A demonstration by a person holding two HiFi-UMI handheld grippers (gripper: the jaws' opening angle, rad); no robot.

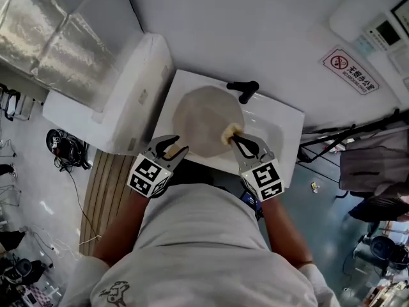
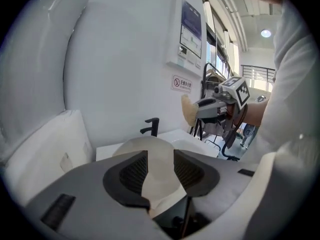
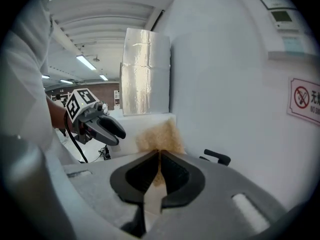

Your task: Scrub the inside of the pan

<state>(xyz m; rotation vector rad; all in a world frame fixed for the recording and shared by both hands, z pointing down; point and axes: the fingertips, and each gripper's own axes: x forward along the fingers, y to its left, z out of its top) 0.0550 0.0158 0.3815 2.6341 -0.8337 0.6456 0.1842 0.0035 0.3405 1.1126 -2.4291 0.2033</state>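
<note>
Two-handed job. Steady pan (image 1: 201, 117) over sink (image 1: 281, 130), 12 o'clock, w/ left gripper (image 1: 174, 151) clamped on handle (image 2: 159, 184). Right gripper (image 1: 238, 138) pinched on sponge (image 1: 229, 133) at pan's 4 o'clock rim: press flat, scrub inwd, small circles.

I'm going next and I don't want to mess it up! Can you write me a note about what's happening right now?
Left gripper: shut on the handle of the pan, holding it over the sink, near the faucet.
Right gripper: shut on the sponge, by the pan's right rim. The gripper views suggest the sponge isn't touching the pan.
Done: both things are picked up. I can't tell how much has been scrubbed.
Left: probably put the sponge inside the pan and scrub.
</note>
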